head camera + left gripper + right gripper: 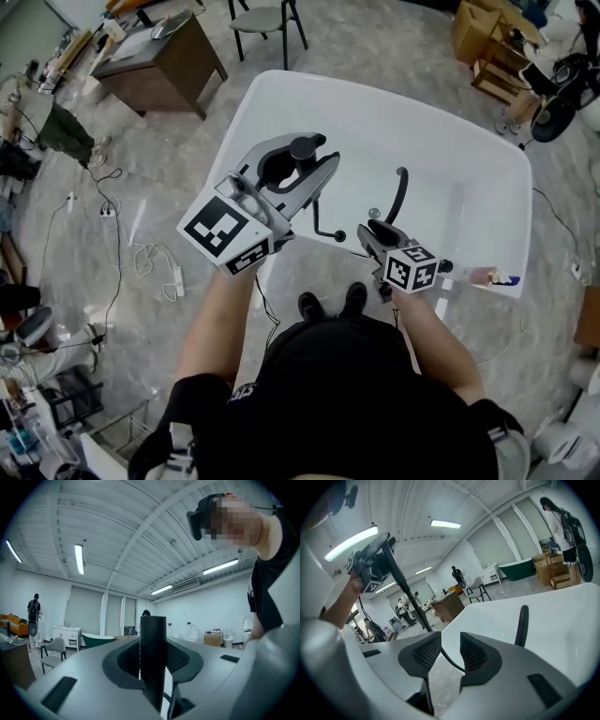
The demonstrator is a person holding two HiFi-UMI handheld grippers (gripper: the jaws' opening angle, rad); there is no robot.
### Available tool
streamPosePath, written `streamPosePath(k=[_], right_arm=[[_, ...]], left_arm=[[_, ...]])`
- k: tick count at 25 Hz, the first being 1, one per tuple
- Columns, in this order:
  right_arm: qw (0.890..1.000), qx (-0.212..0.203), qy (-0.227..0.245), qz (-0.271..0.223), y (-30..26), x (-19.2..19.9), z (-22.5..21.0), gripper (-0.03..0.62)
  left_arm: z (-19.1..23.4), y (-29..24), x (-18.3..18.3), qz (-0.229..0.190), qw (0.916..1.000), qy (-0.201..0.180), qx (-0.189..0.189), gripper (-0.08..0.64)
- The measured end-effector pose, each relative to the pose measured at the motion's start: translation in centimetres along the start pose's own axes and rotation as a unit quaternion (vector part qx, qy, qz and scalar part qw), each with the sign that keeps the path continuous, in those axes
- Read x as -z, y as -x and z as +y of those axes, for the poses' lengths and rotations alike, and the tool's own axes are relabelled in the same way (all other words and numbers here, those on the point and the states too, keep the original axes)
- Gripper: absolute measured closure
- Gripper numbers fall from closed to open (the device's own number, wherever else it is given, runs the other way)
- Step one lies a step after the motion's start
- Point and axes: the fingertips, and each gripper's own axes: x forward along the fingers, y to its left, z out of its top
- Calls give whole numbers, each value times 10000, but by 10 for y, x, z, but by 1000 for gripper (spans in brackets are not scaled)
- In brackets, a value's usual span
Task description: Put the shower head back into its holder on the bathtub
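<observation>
Black shower head (305, 147) stands upright, clamped in your left claw (298, 169), left of the likely holder (400, 192) on the bathtub (450, 150). Your right claw (450, 651) is apart, empty, nearer it.

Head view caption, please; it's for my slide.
Left hand-held gripper holds the shower head at the bathtub; right hand-held gripper open.

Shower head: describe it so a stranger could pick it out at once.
Find the white bathtub in the middle of the floor. Over its near edge, the left gripper clamps a black rod: the shower head. Unlike the upright black post on the tub, it trails a thin black hose.
</observation>
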Motion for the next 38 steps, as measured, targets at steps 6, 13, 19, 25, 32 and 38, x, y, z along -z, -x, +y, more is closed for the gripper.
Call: streamPosePath(k=[6,13,19,25,32,38], right_arm=[[9979,173,335,-525,40,-48,1,486],[9955,464,443,-702,59,-62,-9,510],[9939,529,500,-829,65,-77,-14,522],[9906,639,641,-1022,70,-86,-12,538],[9904,782,482,-1028,85,-80,-39,560],[9903,879,296,-1032,86,-57,-63,569]], left_arm=[[0,12,31,239,9989,149,-375,443],[1,12,66,475,9969,395,-483,443],[-7,-7,101,817,9948,496,-354,443],[-9,-23,156,1316,9888,674,-217,443],[-16,-47,236,2023,9736,1019,-267,443],[-13,-53,309,2591,9552,1348,-480,443]])
